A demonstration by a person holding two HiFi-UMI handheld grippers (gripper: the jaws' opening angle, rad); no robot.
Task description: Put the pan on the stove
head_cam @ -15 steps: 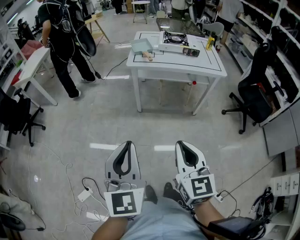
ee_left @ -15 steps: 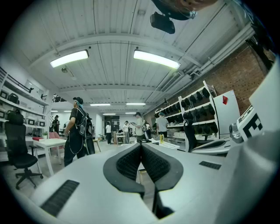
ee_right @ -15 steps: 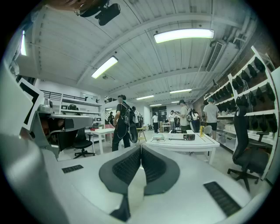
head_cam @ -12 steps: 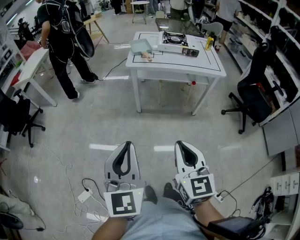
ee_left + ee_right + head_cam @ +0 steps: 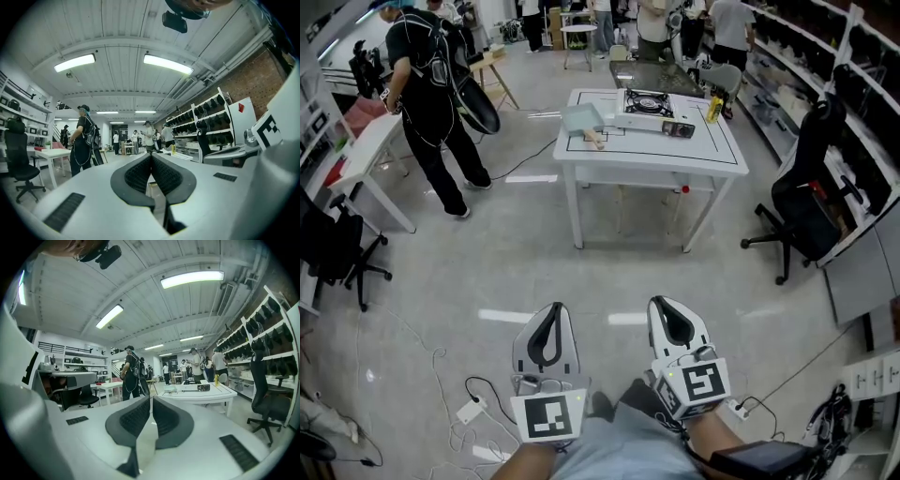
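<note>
The left tongs (image 5: 554, 307) and right tongs (image 5: 662, 303) are held clenched and empty, well apart from the table (image 5: 712, 142), where the pan (image 5: 580, 93) is seen beside the stove (image 5: 649, 101).

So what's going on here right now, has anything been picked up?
Nothing is being handled yet. The person stands on the open floor, well short of the white table, holding out the left gripper and the right gripper, both shut and empty. On the table, the grey pan with a wooden handle sits beside the white portable gas stove, not on it. A yellow bottle stands near the stove's right end. A person in black stands off to the left.
</note>
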